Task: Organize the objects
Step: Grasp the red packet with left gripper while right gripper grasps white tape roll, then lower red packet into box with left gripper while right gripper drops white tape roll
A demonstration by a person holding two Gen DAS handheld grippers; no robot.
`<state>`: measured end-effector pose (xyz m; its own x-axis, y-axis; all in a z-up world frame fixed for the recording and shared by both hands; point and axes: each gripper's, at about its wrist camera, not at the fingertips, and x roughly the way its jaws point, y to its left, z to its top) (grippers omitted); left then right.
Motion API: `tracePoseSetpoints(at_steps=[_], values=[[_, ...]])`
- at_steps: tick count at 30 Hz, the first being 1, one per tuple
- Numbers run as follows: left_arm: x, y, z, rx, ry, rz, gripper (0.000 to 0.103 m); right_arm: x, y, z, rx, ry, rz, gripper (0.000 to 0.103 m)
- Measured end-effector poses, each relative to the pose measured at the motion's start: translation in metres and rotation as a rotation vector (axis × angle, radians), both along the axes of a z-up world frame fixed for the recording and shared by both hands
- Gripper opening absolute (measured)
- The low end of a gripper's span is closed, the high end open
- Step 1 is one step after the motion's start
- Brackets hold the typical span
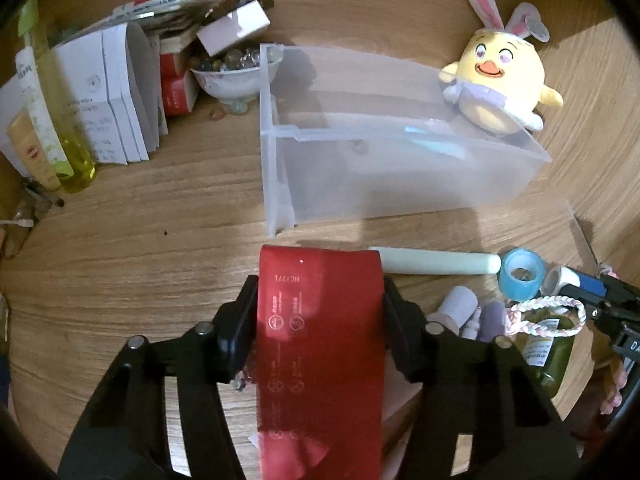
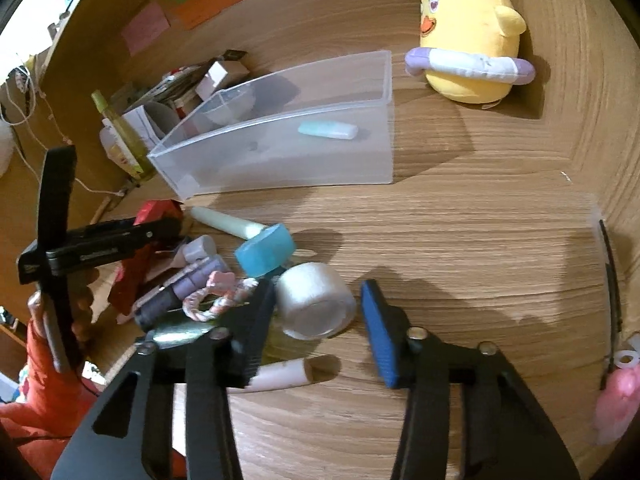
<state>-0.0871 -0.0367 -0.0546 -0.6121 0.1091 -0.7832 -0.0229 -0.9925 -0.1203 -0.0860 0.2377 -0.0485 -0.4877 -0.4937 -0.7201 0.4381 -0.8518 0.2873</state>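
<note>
Bin (image 2: pixel 280 160) of clear plastic on desk (image 2: pixel 460 240) holds one pale blue tube (image 2: pixel 328 130); left hand-held gripper (image 1: pixel 320 316) grasps red box (image 1: pixel 320 340), right hand-held gripper (image 2: pixel 318 316) released around white tape roll (image 2: pixel 316 306), pads not pressing

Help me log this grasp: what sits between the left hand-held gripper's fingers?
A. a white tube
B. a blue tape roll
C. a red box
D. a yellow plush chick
C: the left hand-held gripper has its fingers against both sides of the red box.
</note>
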Motion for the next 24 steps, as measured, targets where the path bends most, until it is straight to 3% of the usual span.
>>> tracePoseSetpoints(at_steps=[12, 24], values=[[0.011, 0.002, 0.042, 0.050, 0.116, -0.032, 0.056, -0.009, 0.009, 0.024, -0.018, 0.076, -0.069, 0.037], [0.006, 0.015, 0.082, 0.061, 0.228, -0.047, 0.056, -0.024, -0.010, 0.063, -0.045, 0.191, -0.047, 0.037]])
